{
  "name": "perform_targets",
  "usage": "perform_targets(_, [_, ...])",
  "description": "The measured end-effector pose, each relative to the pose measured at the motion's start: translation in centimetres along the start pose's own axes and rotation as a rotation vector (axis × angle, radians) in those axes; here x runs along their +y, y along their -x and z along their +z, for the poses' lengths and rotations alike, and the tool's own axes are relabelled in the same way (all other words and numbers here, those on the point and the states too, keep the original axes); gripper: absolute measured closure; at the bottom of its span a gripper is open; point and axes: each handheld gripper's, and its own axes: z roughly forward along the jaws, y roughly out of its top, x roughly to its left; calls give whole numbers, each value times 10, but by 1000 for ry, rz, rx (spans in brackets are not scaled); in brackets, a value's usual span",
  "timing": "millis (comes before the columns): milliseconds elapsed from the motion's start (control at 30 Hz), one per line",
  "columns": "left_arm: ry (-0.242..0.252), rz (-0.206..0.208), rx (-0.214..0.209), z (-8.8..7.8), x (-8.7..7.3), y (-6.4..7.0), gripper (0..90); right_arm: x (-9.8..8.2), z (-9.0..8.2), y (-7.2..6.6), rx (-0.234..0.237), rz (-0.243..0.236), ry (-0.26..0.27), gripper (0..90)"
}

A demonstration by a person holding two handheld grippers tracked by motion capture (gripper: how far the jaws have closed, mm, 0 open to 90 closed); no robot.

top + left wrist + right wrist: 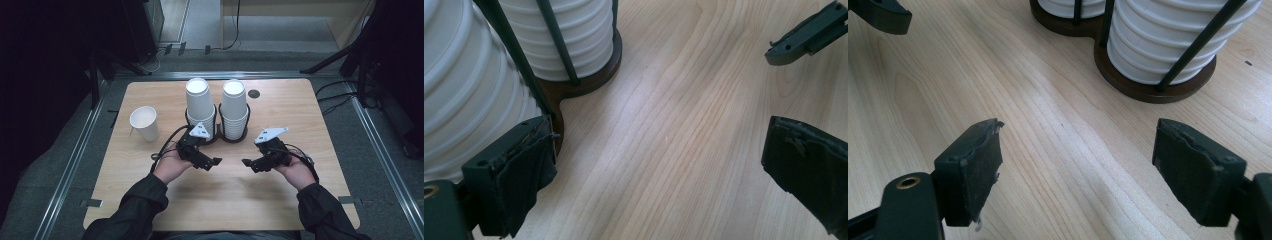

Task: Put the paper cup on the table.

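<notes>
**Cup stacks untouched, one cup already apart**

Cup stacks (217, 107) sit in a dark two-ring holder (219, 138) toward the far middle of the surface (230, 200). Nearest the person, just in front of the holder, the left hand-held gripper (214, 163) and right hand-held gripper (248, 163) hover with jaws spread apart and nothing between them, tips facing each other. Beyond them stand the two stacks, side by side. Left of the holder, well apart, a single paper cup (144, 123) stands upright. Judging by this, one cup seems dealt out; no grasp is under way, and both tall stacks are left.
</notes>
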Motion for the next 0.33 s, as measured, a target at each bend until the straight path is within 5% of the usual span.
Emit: perform_targets(333, [9, -6, -2, -3, -1, -2, 13, 0, -2, 1, -1, 1, 9, 203])
